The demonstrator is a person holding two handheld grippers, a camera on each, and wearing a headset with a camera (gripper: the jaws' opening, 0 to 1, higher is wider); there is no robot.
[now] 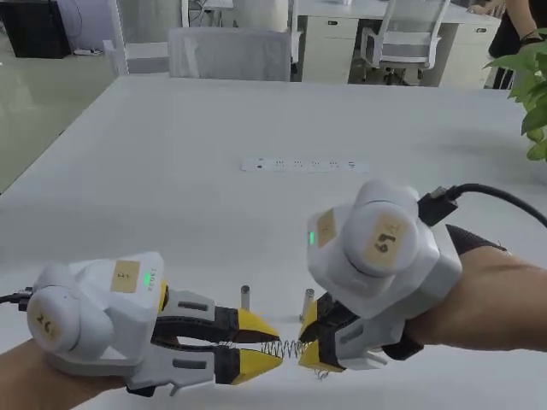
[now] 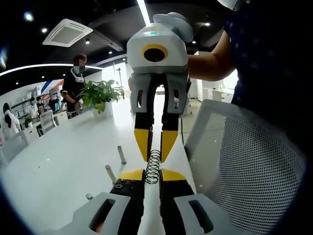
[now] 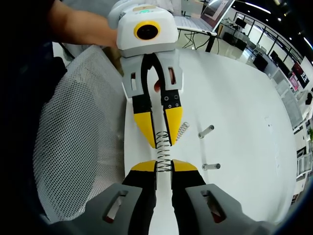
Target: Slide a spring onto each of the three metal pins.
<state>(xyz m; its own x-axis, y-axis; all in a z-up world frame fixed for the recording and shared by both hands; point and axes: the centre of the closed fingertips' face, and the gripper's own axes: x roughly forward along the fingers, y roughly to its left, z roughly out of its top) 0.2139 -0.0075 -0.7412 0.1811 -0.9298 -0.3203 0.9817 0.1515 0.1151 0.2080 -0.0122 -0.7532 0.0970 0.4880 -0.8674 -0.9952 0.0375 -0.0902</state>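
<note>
We see a white worktop (image 1: 171, 171) with a strip of sockets (image 1: 303, 164) set near its middle. Two upright metal pins (image 1: 245, 296) stand nearer us, and a loose spring (image 3: 182, 129) lies just beside them.

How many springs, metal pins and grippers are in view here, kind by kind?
Springs: 2, the held spring gripped at its ends by both grippers, the loose spring lying on the table.
Metal pins: 2, standing upright; a small grey stub may be a third, not counted.
Grippers: 2, left gripper and right gripper.
Total: 6.
</note>
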